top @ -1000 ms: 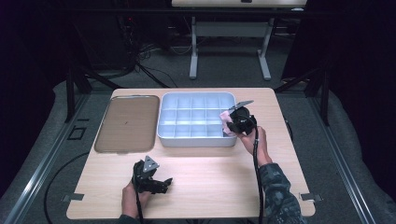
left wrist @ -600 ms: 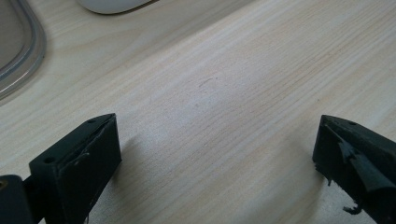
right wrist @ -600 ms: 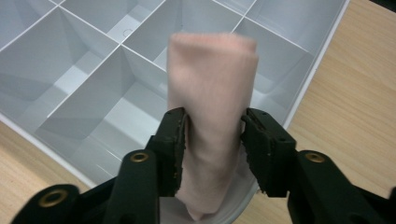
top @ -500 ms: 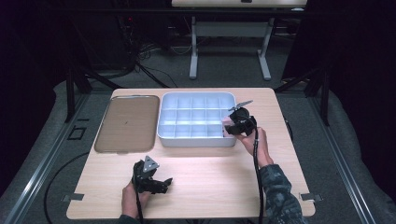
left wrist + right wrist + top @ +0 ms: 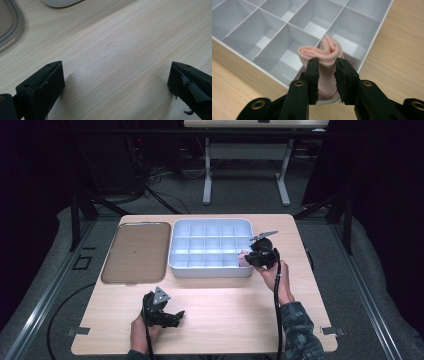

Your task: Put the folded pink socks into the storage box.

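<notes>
Pink cloth (image 5: 324, 58), rolled into a soft bundle, is pinched between the narrowly parted jaws of the right gripper (image 5: 326, 67), which have just been closing on it. The bundle is held at the near right corner of the white divided tray (image 5: 210, 271), partly over a corner compartment, with the thin dividing walls standing close on either side of it. In the high view the right gripper (image 5: 248, 258) is seen at the tray's right edge, its cable trailing back along the forearm. The other compartments in view hold nothing. A flat brown lid (image 5: 136, 251) lies just beside the tray on its left, well apart from the cloth. The left gripper (image 5: 177, 315) is rested on the bare tabletop (image 5: 240, 315) near the front edge, its jaws spread wide with nothing between them; in its own view wood grain is seen between the two black jaws.
</notes>
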